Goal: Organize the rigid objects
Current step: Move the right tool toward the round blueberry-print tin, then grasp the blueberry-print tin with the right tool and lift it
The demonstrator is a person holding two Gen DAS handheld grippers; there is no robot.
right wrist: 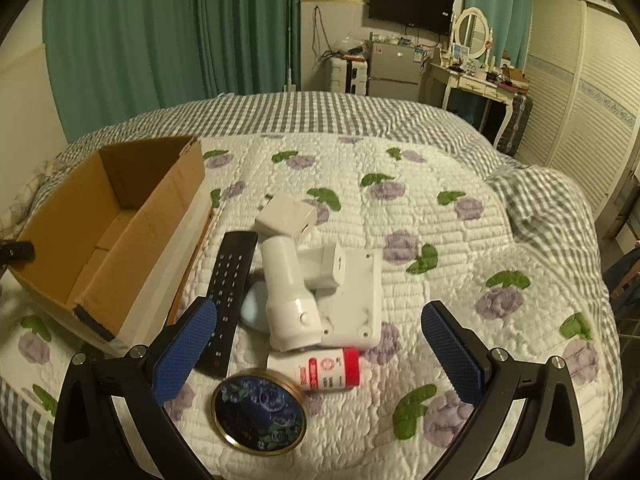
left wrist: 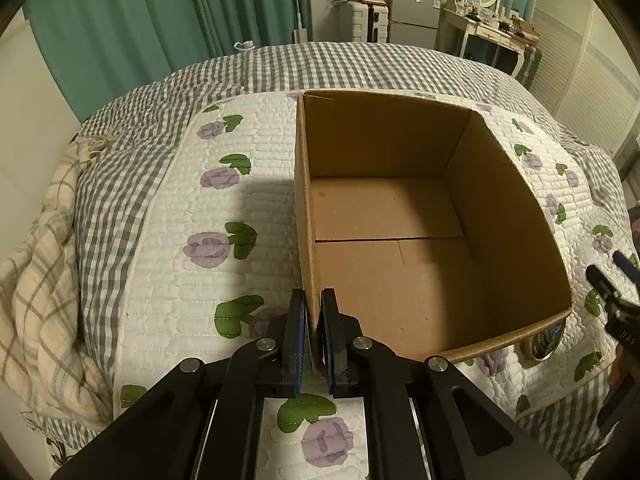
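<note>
An open, empty cardboard box (left wrist: 500, 208) rests on the quilted bed. My left gripper (left wrist: 313, 304) is shut on the box's near left wall, one blue pad on each side of the cardboard. In the right wrist view the same box (right wrist: 132, 232) lies at the left. My right gripper (right wrist: 318, 332) hovers open over a pile: a black remote (right wrist: 228, 280), a white tube-shaped device (right wrist: 290, 296), a flat white box (right wrist: 352, 300), a small white adapter (right wrist: 286, 216), a red-capped bottle (right wrist: 324, 370) and a round dark tin (right wrist: 259, 412). Nothing sits between its fingers.
The floral quilt (right wrist: 440, 240) has a rumpled checked fold (right wrist: 532, 196) at the right. A checked blanket (left wrist: 44, 264) lies bunched at the bed's left edge. Green curtains, a small fridge (right wrist: 390, 70) and a dressing table (right wrist: 476, 80) stand beyond the bed.
</note>
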